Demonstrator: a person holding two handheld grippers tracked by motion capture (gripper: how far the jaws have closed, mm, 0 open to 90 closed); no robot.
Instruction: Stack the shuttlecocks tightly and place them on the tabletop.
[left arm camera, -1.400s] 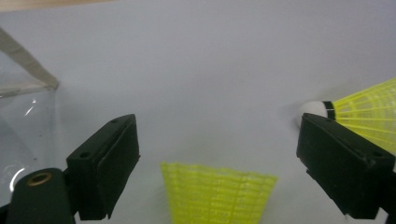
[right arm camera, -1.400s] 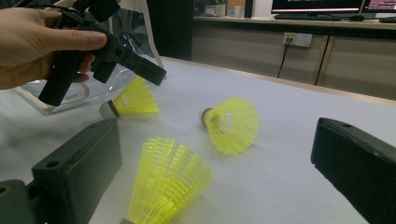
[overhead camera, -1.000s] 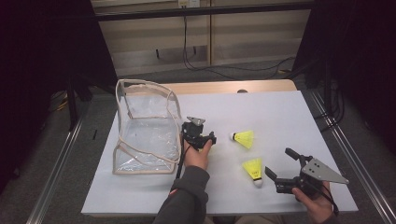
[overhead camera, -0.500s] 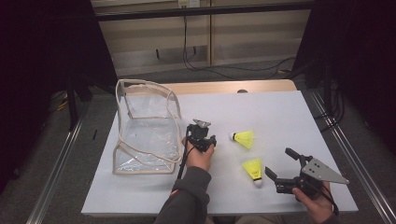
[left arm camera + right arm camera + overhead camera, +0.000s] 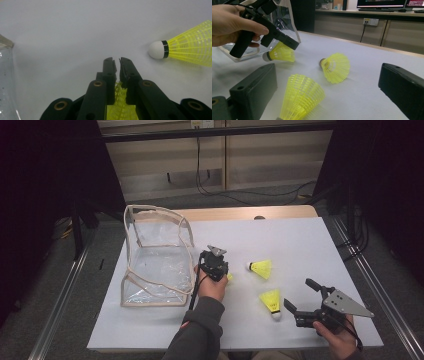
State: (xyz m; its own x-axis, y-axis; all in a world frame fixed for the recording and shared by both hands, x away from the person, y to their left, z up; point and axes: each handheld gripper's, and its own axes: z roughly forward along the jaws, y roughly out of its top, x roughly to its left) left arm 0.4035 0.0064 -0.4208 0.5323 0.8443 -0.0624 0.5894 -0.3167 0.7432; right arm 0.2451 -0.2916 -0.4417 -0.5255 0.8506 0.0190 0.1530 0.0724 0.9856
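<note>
Three shuttlecocks lie right of the pouch point(image 5: 157, 265). My left gripper point(image 5: 117, 65) pinches one shuttlecock point(image 5: 279, 53) by its skirt, at the pouch's three o'clock, ready to bag it; my right gripper point(image 5: 300, 296) waits open.

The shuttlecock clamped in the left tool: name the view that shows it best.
Right gripper view: the shuttlecock shows whole, its skirt rim pinched by the left tool. The left gripper view gives only a mesh sliver; the high view, a yellow speck.

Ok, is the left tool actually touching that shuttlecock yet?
Touching. In the left gripper view, the left tool has just closed its jaws, pinching the yellow skirt of the shuttlecock between them. The right gripper view shows its tip on the skirt's rim.
</note>
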